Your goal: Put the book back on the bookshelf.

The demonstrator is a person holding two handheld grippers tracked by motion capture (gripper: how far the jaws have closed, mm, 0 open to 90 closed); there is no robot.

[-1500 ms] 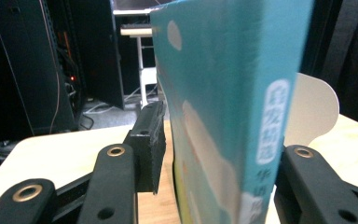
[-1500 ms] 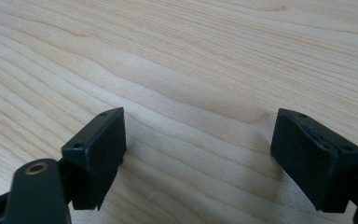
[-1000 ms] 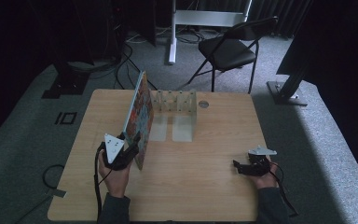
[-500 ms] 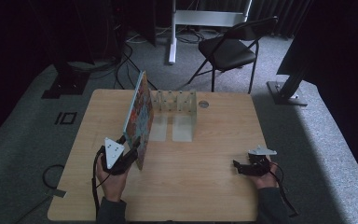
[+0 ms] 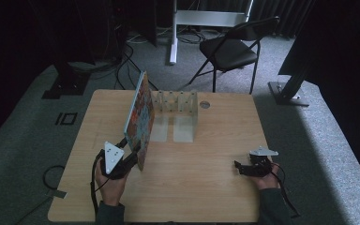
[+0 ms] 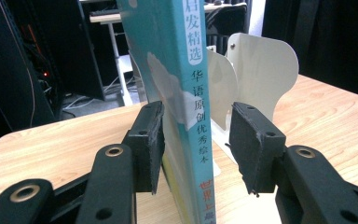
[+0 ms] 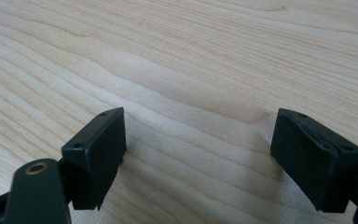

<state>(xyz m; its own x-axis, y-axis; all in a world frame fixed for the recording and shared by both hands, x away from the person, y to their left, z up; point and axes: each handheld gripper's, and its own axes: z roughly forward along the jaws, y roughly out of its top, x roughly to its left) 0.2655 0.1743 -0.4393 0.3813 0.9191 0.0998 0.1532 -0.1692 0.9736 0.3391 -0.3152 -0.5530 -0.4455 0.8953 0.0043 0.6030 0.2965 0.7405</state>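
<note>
A picture book [image 5: 140,119] is seen standing upright on edge on the wooden counter [image 5: 206,187], left of centre, its colourful cover turned toward the right side of the high view; its far end lies just beside a white metal book rack [image 5: 180,101] at the back of the counter; whether book and rack touch cannot be told. The left gripper [image 5: 130,157] is held at the near end of the book; in the left gripper view the teal spine [image 6: 193,107], printed with Chinese characters, is seen between the jaws of the left gripper [image 6: 198,144]; the left-hand pad [image 6: 156,140] lies against the cover, while a visible gap is left between the spine and the right-hand pad [image 6: 251,144]; the jaws are thus partly open around the book, not clamped on it. The rounded white dividers of the rack [image 6: 261,79] are seen behind the spine. The right gripper [image 5: 238,167] is rested low at the near right of the counter, well apart from the book; in the right gripper view its jaws [image 7: 198,156] are spread wide over bare wood grain [image 7: 191,70], with nothing between them.
</note>
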